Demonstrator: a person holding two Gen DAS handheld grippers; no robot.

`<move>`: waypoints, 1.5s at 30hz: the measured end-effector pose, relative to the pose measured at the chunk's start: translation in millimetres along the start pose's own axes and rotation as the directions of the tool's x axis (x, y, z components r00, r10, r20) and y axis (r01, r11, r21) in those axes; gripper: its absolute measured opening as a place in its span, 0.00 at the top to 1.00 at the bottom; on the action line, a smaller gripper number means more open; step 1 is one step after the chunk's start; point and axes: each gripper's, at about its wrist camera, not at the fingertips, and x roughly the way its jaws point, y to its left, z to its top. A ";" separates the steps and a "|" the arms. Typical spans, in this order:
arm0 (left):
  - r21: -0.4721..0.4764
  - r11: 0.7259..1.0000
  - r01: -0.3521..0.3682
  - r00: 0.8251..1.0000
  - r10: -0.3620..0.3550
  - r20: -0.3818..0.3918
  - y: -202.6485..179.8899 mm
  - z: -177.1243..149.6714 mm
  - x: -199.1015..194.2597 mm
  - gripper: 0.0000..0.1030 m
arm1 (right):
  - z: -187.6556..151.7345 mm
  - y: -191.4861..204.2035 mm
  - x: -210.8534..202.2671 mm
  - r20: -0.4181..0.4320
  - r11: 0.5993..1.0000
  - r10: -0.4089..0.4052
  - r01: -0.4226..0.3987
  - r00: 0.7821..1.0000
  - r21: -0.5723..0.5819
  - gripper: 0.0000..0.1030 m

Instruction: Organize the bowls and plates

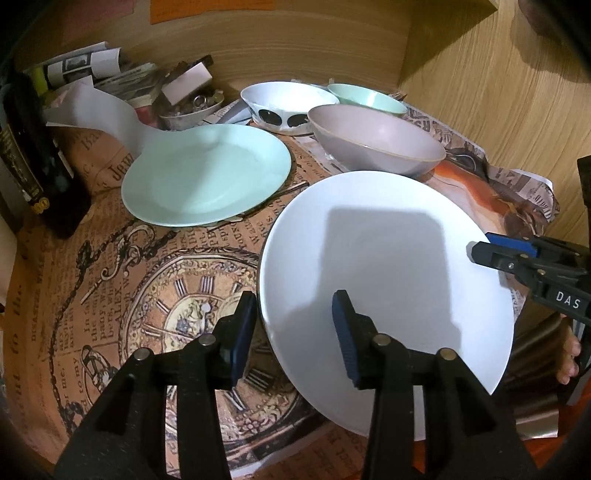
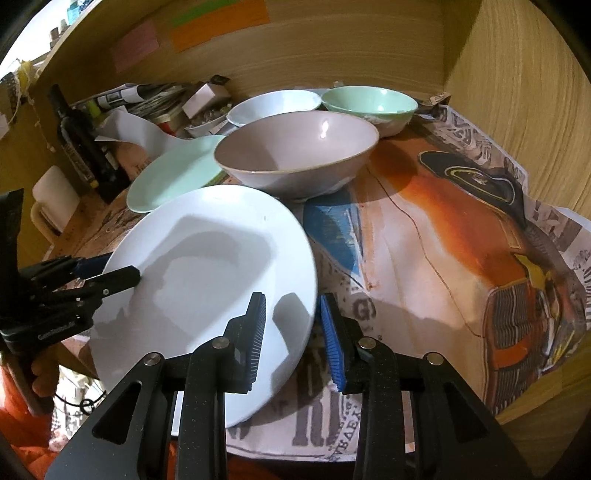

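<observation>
The left tongs (image 1: 293,295) stand moderately wide astride the left rim of the white plate (image 1: 388,266), one pad under the edge and one above it, with clear space between pad and rim. The right tongs (image 2: 293,297) are set narrow and pinch the plate's opposite rim. The plate is at the near edge of the table (image 2: 535,424), partly overhanging it, just in front of a greyish-pink bowl (image 1: 376,138). Whether it rests on the table or is lifted I cannot tell.

The table is pale wood, covered with printed paper. The left sheet (image 1: 110,280) is brown and vintage-looking, with a pocket-watch face, chain and old lettering. The right sheet (image 2: 443,229) is glossy, with an orange painted picture and newsprint edges.

At the far left a dark bottle (image 1: 33,162) stands upright. Behind it lie rolled newspapers (image 1: 85,66) and a curled white sheet (image 1: 99,107). Next is a small dish of metal odds and ends (image 1: 192,109).

A smooth, shallow mint plate (image 1: 207,175) lies flat on the watch print. Behind it sits a white bowl with black patches (image 1: 288,101), then a mint-green bowl (image 1: 365,98) at the back. The greyish-pink bowl is wide, matte and round.

Wood-grain panels (image 1: 295,44) close in the back and right. Pink, green and orange paper notes (image 2: 218,27) are stuck on the back panel.
</observation>
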 end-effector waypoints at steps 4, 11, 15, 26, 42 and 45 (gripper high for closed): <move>0.005 0.999 -0.035 0.998 0.035 0.042 3.7 1.9 -10.6 0.56 | 5.0 -2.1 -7.6 0.034 1.000 -0.008 0.007 0.999 0.019 0.71; -0.010 0.995 -0.097 0.977 0.097 0.190 16.0 13.9 -49.6 0.35 | 30.0 14.1 -32.1 0.154 1.000 0.007 -0.002 0.988 -0.028 0.54; -0.038 0.991 -0.131 0.954 0.136 0.265 25.8 24.9 -71.6 0.22 | 48.0 24.2 -39.8 0.204 0.998 0.047 -0.039 0.978 -0.044 0.50; -0.170 0.970 -0.172 0.921 0.220 0.322 67.7 53.0 -91.2 0.08 | 98.6 57.9 -39.5 0.304 0.986 0.096 -0.050 0.948 -0.157 0.26; -0.249 0.948 -0.196 0.955 0.243 0.172 124.8 73.0 -31.3 0.07 | 164.3 87.2 55.1 0.094 0.955 0.120 -0.089 0.988 -0.282 0.24; -0.241 0.951 -0.193 0.964 0.230 0.134 131.7 73.7 -16.5 0.07 | 170.7 92.8 75.7 0.035 0.945 0.124 -0.107 0.992 -0.309 0.29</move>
